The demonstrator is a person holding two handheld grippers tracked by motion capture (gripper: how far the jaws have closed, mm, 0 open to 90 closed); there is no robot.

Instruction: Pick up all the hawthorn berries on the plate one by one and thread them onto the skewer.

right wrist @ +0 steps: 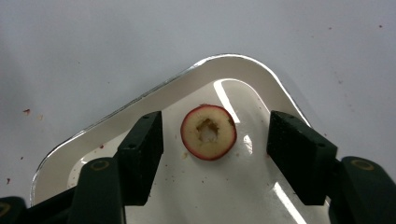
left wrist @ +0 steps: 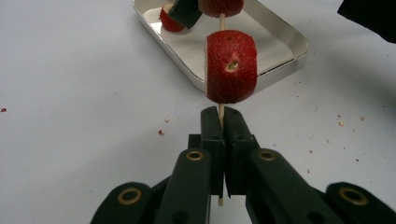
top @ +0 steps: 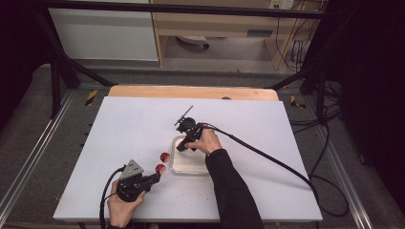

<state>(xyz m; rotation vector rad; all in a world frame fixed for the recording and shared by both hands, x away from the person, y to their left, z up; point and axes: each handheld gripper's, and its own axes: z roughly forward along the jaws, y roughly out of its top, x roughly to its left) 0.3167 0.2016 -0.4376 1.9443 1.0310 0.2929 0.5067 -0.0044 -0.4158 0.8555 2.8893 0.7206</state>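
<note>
A: What has the left gripper [left wrist: 219,122] got hold of?

B: A thin wooden skewer [left wrist: 221,111]. The jaws are closed tight on its lower end, and the stick runs up between them. A red hawthorn piece [left wrist: 231,66] with a cored hole is threaded just above the jaws, and a second red piece [left wrist: 220,6] sits higher on the same stick.

A: Where is that on the table?

B: In the high view the left gripper [top: 154,177] lies near the person, left of centre on the white table [top: 119,129]. The two red pieces [top: 160,168] stand just beyond its tips, close to the near-left corner of the tray [top: 175,162].

A: And the right gripper [top: 183,146]?

B: It is down over the tray from the far side, held by the person's right hand [top: 206,141]. In its own view the jaws stand partly open, one pad [right wrist: 140,151] on each side of a cored hawthorn slice [right wrist: 208,132] that lies flat on the tray's white floor.

A: Do the pads touch that slice?

B: No. There is a clear gap on both sides. The slice rests near the rounded corner of the tray [right wrist: 233,65], apart from its wall.
</note>
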